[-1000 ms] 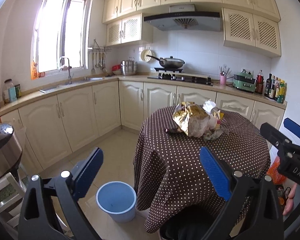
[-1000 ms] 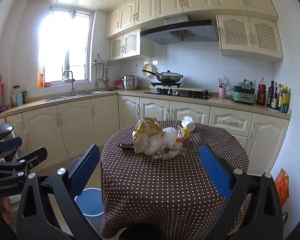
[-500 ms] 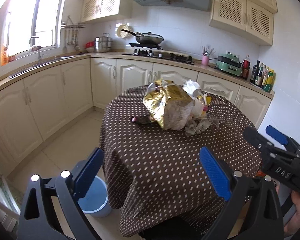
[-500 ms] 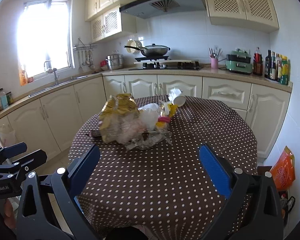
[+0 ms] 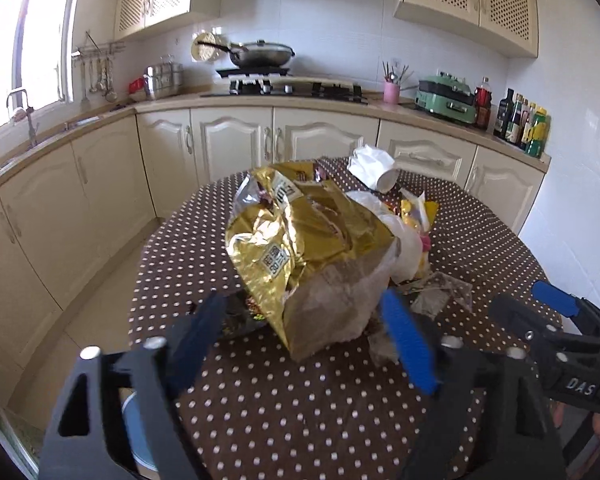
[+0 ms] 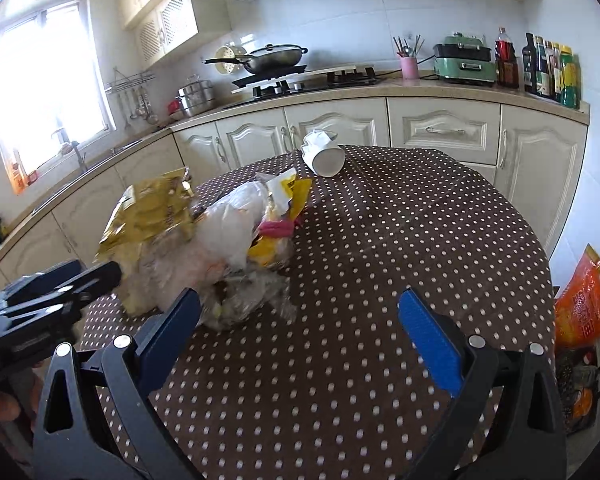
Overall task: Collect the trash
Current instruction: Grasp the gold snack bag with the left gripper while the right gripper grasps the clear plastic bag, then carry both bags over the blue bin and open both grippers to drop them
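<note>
A pile of trash lies on a round table with a brown dotted cloth [image 5: 300, 408]. A crumpled gold foil bag [image 5: 300, 240] is on top, also in the right wrist view [image 6: 148, 216]. Beside it are a white plastic bag [image 6: 228, 232], yellow wrappers [image 6: 290, 192], clear plastic [image 6: 244, 300] and a tipped white paper cup [image 6: 324, 156]. A dark wrapper [image 5: 240, 316] lies at the bag's left. My left gripper [image 5: 304, 340] is open, its jaws either side of the gold bag's near end. My right gripper [image 6: 300, 340] is open over the cloth, right of the pile.
A blue bucket [image 5: 136, 436] stands on the floor left of the table. An orange bag [image 6: 584, 300] sits on the floor at the right. Kitchen cabinets and a counter [image 5: 284, 100] with a stove and bottles run behind the table.
Both grippers have moved forward and down towards the trash pile. The left one now reaches the gold bag. Both stay open.
</note>
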### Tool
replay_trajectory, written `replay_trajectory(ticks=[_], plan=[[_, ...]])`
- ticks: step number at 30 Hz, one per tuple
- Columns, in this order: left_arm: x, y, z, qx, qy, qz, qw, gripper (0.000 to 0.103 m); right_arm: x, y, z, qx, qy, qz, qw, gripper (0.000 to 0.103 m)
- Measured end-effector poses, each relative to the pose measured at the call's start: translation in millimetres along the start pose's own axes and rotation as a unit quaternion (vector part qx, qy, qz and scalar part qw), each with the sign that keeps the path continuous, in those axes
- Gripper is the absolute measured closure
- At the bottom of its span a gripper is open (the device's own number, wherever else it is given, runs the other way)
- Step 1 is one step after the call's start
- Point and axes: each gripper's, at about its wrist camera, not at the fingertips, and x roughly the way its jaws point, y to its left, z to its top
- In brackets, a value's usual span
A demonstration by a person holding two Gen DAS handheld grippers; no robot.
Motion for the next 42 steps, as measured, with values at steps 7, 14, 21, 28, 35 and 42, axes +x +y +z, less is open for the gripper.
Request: replay_trajectory(ticks=[7,14,21,28,35,42], plan=[[26,6,6,-0.004,0.013,-0.036,0.9993,0.095,17,4,8,-0.001,0.004,0.002,1.0,0.007],[-13,20,7,-0.035,-0.06,-0.072,0.995,0.1,33,11,6,-0.004,0.034,0.016,0.999,0.007],[-71,33,-5,-0.045,-0.119,-0.054,0.9905,0.1,64,8,10,0.036,0.093,0.065,0.993,0.025],[-98,50,-22,-0.057,-0.125,-0.031,0.99,0.1,51,19,7,0.008,0.083,0.061,0.995,0.076],[-123,78,-42,-0.083,-0.13,-0.019,0.9878,0.1,-8,31,5,-0.018,0.006,0.022,1.0,0.077],[-140,116,-70,-0.117,-0.128,0.003,0.9848,0.1,-27,115,3,-0.091,-0.008,0.09,0.992,0.077]])
